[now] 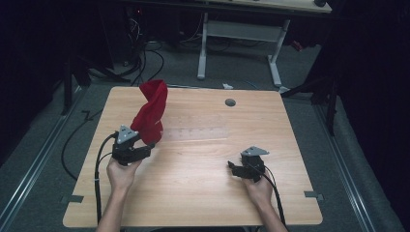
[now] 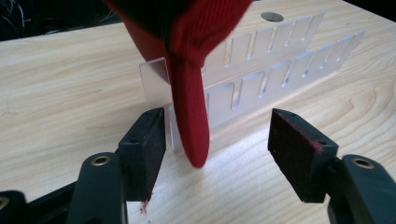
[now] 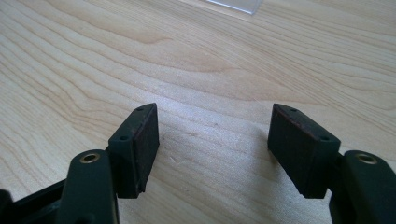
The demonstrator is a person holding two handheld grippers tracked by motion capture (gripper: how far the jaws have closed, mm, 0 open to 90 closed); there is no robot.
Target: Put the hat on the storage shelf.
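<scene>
A red knitted sock (image 1: 151, 112) is draping over the left end of a clear slotted rack (image 2: 261, 70) that is standing on the desk (image 1: 203, 193), its upper part rising above the rack and its toe end (image 2: 191, 116) hanging down almost to the wood. The left gripper (image 1: 140, 147) is sitting just in front of it, and in the left gripper view its jaws are standing wide, one to either side of the dangling toe without pressing on it; the left-hand pad is very near the fabric, though I cannot tell whether it is touching. Red lint is clinging to both pads. The right gripper (image 1: 246, 166) is resting low over bare wood, well apart from the sock, its jaws also spread wide and holding nothing, with a corner of the clear rack (image 3: 233, 5) lying beyond them. To my eye the hanging is looking largely done: the sock is staying up on the rack by itself, released. What seems to be left is drawing the left gripper clear without snagging the toe, and perhaps tidying the drape, since the upper part is standing rather bunched and twisted.
</scene>
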